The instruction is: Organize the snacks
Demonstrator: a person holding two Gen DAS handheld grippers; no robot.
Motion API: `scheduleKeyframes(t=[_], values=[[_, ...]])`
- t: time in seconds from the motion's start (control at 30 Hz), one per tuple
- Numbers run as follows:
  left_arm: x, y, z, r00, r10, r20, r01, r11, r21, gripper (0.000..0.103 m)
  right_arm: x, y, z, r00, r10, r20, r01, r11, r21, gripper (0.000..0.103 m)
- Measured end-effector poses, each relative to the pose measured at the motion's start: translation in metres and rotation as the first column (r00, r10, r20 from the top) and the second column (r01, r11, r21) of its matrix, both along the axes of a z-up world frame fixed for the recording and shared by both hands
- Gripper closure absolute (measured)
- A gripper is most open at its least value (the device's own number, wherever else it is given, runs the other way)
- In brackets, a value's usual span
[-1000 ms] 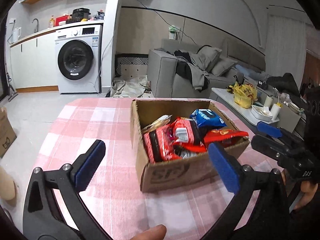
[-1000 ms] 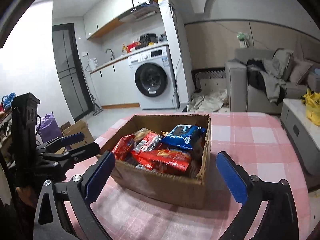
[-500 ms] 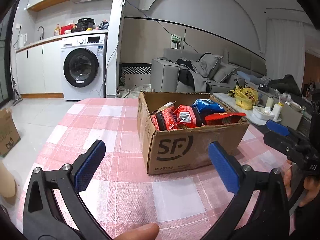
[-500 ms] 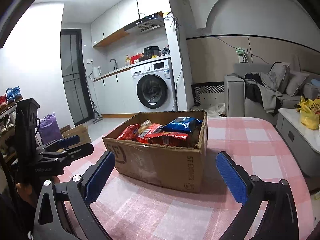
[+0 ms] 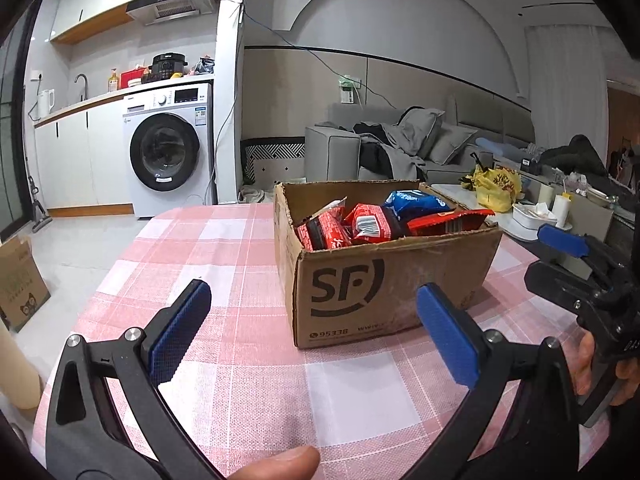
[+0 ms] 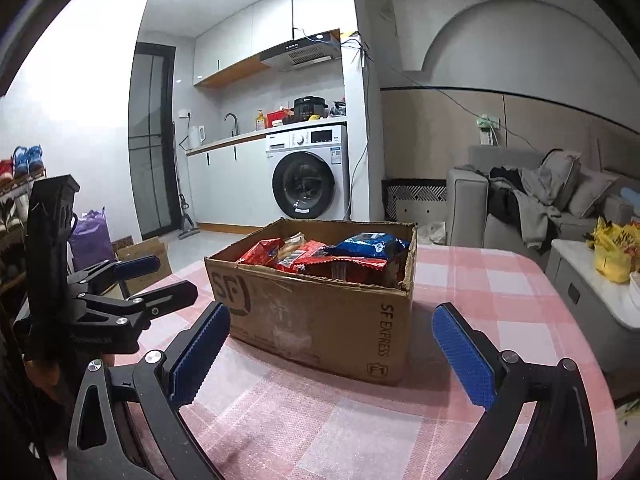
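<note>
Both grippers, left [image 5: 312, 328] and right [image 6: 330, 354], had dropped low and pulled back, jaws spread and empty. The snacks [image 5: 384, 222] sat packed in the box [image 5: 384, 280] on the table [image 5: 200, 248], which fit sorting finished or a pause.

Washing machine [image 5: 168, 152] under counter, grey sofa [image 5: 400, 148] (cluttered).

The cardboard box [image 5: 384, 280] is matt brown, scuffed pale at its front. Snack packets [image 5: 372, 222] at twelve o'clock inside are glossy crinkled foil. The checked tablecloth [image 5: 224, 272] looks woven (finely textured). Blue gripper pads [image 6: 460, 354] are ribbed rubber.
</note>
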State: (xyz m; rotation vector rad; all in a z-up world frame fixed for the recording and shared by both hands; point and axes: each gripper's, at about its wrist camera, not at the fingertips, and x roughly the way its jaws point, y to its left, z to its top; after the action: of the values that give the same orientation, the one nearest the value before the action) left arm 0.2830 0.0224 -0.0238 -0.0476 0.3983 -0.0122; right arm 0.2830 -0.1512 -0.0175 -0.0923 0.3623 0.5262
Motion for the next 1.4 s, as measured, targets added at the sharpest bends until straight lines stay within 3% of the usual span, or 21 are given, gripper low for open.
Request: scheduleKeyframes(t=[0.17,1.4], values=[[0.003,0.002,-0.003,1.0,-0.003,-0.01,0.003,1.0,-0.012,0.0,-0.004,0.004,0.0,1.0,0.002,0.027,-0.002,1.0,-0.02,0.0],[0.011,0.001,-0.005,1.0,-0.004,-0.026,0.004,1.0,-0.014,0.0,0.001,0.0,-0.004,1.0,-0.009,-0.005,0.009,1.0,0.017,0.0]])
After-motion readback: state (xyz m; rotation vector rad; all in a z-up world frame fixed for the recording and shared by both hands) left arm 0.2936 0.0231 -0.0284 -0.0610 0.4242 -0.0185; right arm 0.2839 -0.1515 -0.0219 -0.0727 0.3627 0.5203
